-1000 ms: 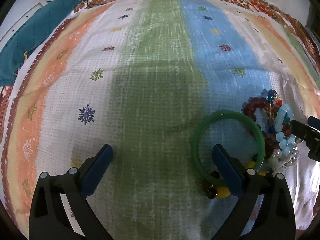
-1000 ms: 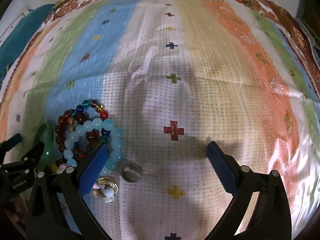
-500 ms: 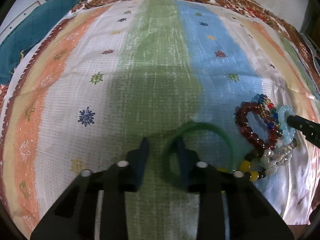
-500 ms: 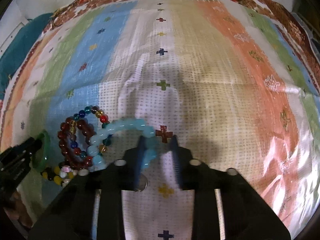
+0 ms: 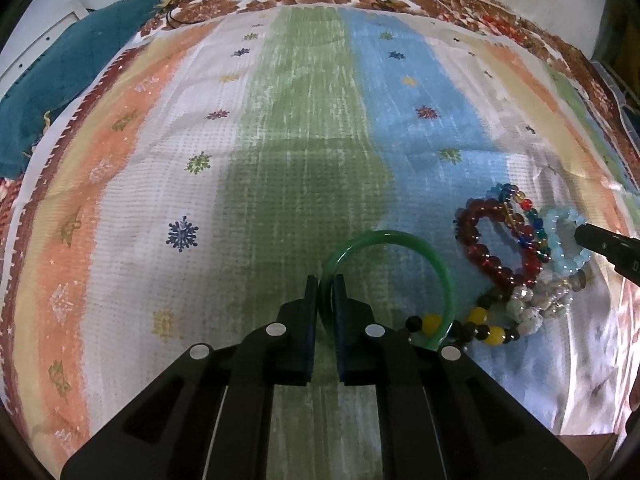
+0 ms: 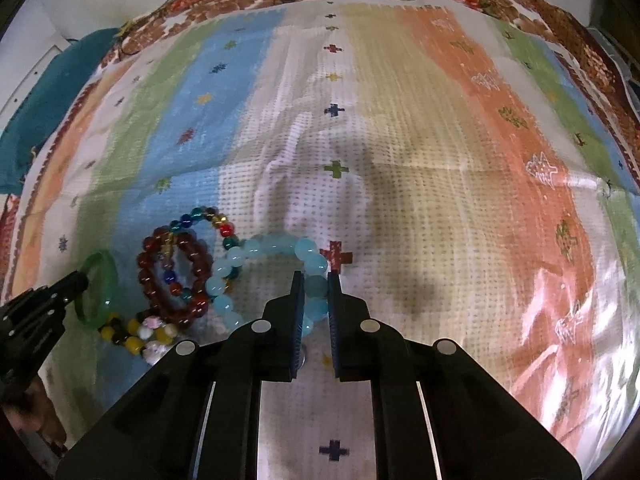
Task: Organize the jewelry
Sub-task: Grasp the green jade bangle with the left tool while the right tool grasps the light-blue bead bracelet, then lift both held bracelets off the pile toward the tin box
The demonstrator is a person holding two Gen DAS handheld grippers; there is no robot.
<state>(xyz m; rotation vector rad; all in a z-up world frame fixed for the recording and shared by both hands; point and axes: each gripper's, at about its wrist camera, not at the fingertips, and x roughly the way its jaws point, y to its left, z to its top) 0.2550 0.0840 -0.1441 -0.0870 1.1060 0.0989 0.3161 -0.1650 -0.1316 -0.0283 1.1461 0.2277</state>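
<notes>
Both tongs are clenched on bracelets lying in a small heap on the striped cloth (image 5: 304, 152). The left tongs (image 5: 326, 296) pinch the rim of the green bangle (image 5: 436, 264); the right tongs (image 6: 314, 294) grip the pale blue bead bracelet (image 6: 256, 250). The bangle overlaps the black and yellow bead strand (image 5: 480, 322), and the blue beads lie against the dark red bracelet (image 6: 188, 280). Lifting each straight up, slowly, should keep neighbours from snagging before carrying the pieces well apart.
</notes>
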